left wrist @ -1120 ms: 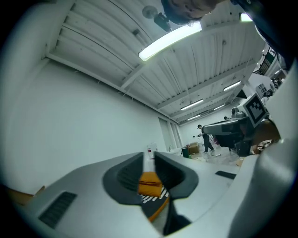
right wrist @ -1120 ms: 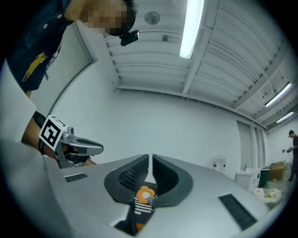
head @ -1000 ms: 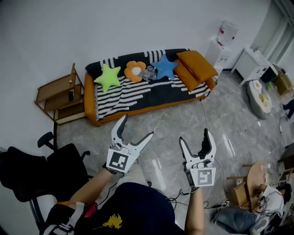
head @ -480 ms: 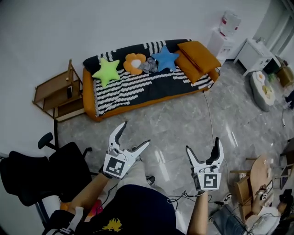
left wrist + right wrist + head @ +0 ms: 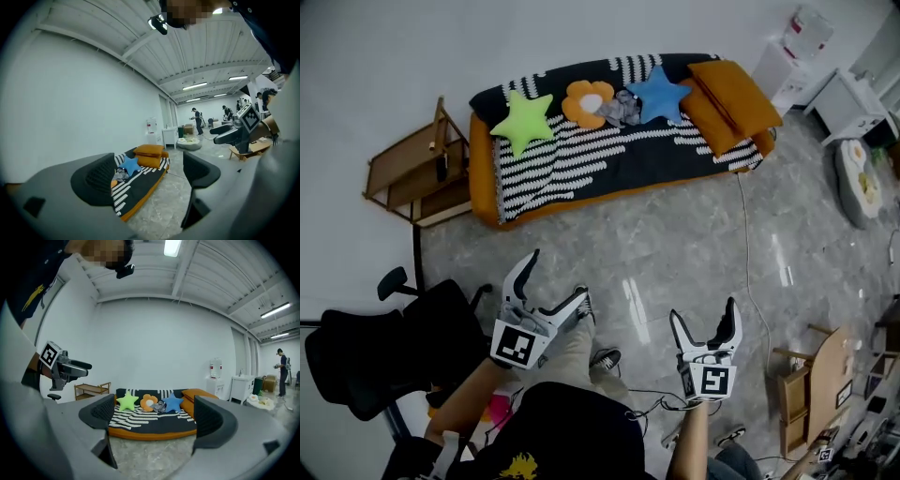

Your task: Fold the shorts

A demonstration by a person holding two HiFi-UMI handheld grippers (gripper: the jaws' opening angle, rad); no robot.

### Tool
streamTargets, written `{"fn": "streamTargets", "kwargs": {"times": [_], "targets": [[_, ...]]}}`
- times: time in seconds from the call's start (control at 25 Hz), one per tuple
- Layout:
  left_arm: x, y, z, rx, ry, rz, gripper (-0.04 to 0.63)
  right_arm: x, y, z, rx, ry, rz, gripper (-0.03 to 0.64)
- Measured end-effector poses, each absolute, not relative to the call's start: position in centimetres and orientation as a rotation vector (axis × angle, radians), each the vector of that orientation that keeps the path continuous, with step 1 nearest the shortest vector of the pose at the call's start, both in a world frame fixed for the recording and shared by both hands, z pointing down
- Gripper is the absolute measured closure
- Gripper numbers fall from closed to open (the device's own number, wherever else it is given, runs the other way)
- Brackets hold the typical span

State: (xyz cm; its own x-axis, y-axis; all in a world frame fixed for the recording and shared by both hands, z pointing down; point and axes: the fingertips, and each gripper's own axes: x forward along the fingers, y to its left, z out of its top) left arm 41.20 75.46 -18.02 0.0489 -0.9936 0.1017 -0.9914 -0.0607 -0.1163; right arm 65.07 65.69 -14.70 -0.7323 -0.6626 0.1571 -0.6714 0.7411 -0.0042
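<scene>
Your left claw (image 5: 557, 275) hangs over the grey floor (image 5: 675, 234) at about 11 o'clock from your body. Its jaws are spread wide with nothing between them, and its own view looks through the gap at the sofa far off. Your right claw (image 5: 703, 314) is at about 1 o'clock, a little nearer to you than the left and well apart from it. Its jaws stand wide too. They have just been easing in a touch, and nothing sits between them; only the distant sofa shows in the gap.

The shorts (image 5: 622, 109) are a crumpled grey heap on the sofa (image 5: 581, 178) at your 12 o'clock, well apart from both claws. They lie on the black-and-white striped cover near the back edge. The flower cushion (image 5: 588, 101) is against them at their 9 o'clock and the blue star (image 5: 658, 92) at their 3 o'clock. The green star (image 5: 523, 120) lies farther along toward 9 o'clock. The orange cushions (image 5: 727, 94) are stacked at the sofa's 3 o'clock end.

A wooden shelf (image 5: 408, 178) stands just beside the sofa at your 10 o'clock, and a black chair (image 5: 384, 347) sits at your 8 o'clock. A cable (image 5: 748, 253) runs along the floor from the sofa's 3 o'clock end toward you. A water dispenser (image 5: 802, 37) stands by the wall at your 1 o'clock.
</scene>
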Motion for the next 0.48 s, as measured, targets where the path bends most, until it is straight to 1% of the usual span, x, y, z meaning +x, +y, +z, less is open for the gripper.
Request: {"fn": "streamTargets", "kwargs": {"times": [0.2,0.36,0.48], "targets": [[35.0,70.4,-19.1,-2.227,2.095,-0.324,0.129,57.6,61.4,-16.3,1.032,-2.779,0.056,0.098],[30.0,66.9,-21.3,-2.22,2.119,-0.207,0.129,50.7,58.1,-20.3,0.998,-2.789,-0.034,0.11],[27.6,64.8,-21.4,-2.253,2.101,-0.237,0.129,46.3,56.3,-22.4,0.986,-2.781,-0.07,0.12]]}}
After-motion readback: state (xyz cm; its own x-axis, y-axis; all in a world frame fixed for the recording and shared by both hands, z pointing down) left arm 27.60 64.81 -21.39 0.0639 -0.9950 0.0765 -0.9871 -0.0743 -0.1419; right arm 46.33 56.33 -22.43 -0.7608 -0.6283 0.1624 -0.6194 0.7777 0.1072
